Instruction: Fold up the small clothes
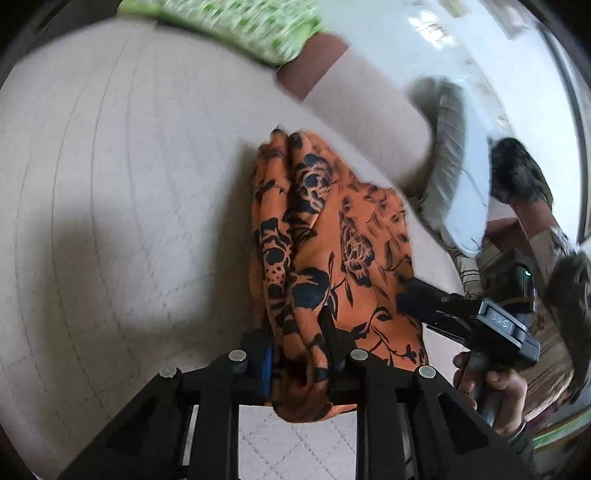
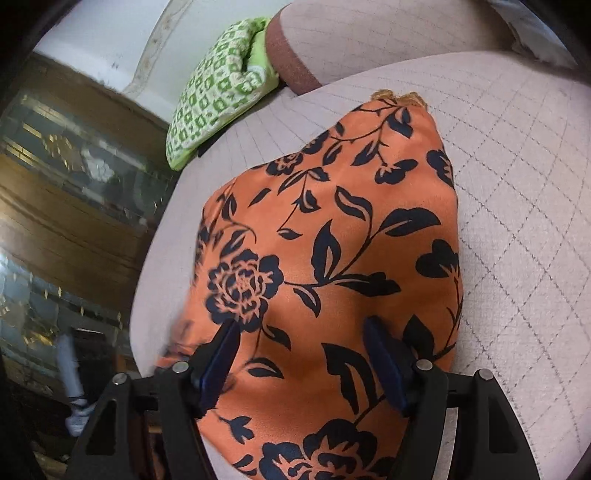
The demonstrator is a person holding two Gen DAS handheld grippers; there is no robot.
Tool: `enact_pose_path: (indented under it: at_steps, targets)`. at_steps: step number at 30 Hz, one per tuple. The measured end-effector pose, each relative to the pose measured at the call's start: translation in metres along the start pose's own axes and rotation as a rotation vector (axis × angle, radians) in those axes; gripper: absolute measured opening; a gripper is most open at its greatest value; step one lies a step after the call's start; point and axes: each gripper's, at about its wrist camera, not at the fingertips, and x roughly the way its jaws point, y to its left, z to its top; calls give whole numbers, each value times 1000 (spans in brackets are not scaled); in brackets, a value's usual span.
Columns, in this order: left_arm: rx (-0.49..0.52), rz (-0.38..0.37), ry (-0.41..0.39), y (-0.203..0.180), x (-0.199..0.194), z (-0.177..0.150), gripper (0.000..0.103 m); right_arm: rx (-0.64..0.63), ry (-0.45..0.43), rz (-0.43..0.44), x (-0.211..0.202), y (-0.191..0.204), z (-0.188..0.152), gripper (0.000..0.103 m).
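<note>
While the left tool (image 1: 297,332) pinches it, the orange garment (image 2: 332,240) lies under the right tool (image 2: 301,354).

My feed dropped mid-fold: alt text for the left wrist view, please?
The left tongs pinch a bunched edge of the orange flowered cloth over a pale quilted cushion. At right, a hand holds the right tongs against the cloth.

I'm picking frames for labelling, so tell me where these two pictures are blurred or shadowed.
Left wrist view: green patterned cloth smeared by motion, a broad shadow on the quilted surface. Right wrist view: orange floral garment sharp, with blur only at its lower-left edge.
</note>
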Motion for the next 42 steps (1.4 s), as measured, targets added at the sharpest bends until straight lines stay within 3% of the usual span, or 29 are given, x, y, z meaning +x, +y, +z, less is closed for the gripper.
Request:
enact_pose_path:
  at_steps: [2, 4, 6, 8, 10, 14, 18, 21, 22, 23, 24, 25, 26, 30, 32, 33, 34, 35, 36, 38, 39, 40, 42]
  targets:
    - [-66, 40, 95, 15, 24, -3, 31, 0, 12, 11, -4, -3, -1, 73]
    - [-117, -6, 94, 20, 22, 1, 34, 5, 14, 12, -2, -3, 0, 73]
    - [-111, 13, 43, 11, 7, 8, 51, 1, 14, 11, 1, -1, 1, 73]
    - [-62, 19, -33, -1, -7, 16, 84, -8, 12, 12, 3, 0, 1, 73]
    - [-2, 8, -84, -15, -11, 28, 93, -8, 12, 19, 5, 2, 2, 73]
    - [81, 5, -7, -17, 17, 58, 93, 13, 15, 43, 2, -4, 1, 73]
    - [32, -23, -19, -1, 36, 82, 93, 22, 12, 49, 2, -6, 1, 73]
    - [19, -75, 35, 11, 57, 89, 93, 18, 12, 54, 2, -7, 0, 73]
    - [4, -65, 82, 12, 73, 87, 78, 16, 14, 54, 3, -7, 1, 73]
    - [-27, -48, 129, 21, 85, 84, 53, 11, 18, 54, 3, -6, 1, 73]
    - [-77, -76, 124, 29, 87, 85, 46, 6, 22, 61, 3, -5, 2, 73]
    - [-123, -128, 141, 34, 86, 86, 28, -4, 21, 57, 4, -5, 2, 73]
    - [-160, -145, 152, 35, 84, 87, 26, -19, 22, 50, 4, -4, 1, 73]
    - [-116, -45, 129, 13, 75, 88, 28, -58, 20, 37, 5, -1, -1, 73]
    - [-143, 10, 134, 13, 77, 88, 63, -52, 20, 47, 4, -2, -1, 73]
    - [-163, 45, 145, 15, 82, 88, 62, -45, 19, 55, 4, -4, -1, 73]
    - [-166, 43, 139, 13, 81, 90, 53, -37, 16, 63, 3, -5, -1, 73]
    - [-149, 36, 117, 8, 78, 91, 29, -28, 11, 75, 2, -7, -2, 73]
    - [-90, 28, 90, -4, 70, 94, 28, -23, 7, 85, 1, -9, -2, 73]
    - [-43, 57, 78, -18, 66, 96, 28, -17, 1, 98, 1, -12, -3, 73]
    - [-40, 69, 95, -23, 68, 97, 35, -12, 1, 108, 0, -13, -2, 73]
    - [-38, 78, 108, -25, 70, 99, 49, -10, 3, 118, 0, -15, -2, 73]
    - [-26, 96, 82, -31, 71, 106, 60, -5, 12, 135, -1, -18, -1, 73]
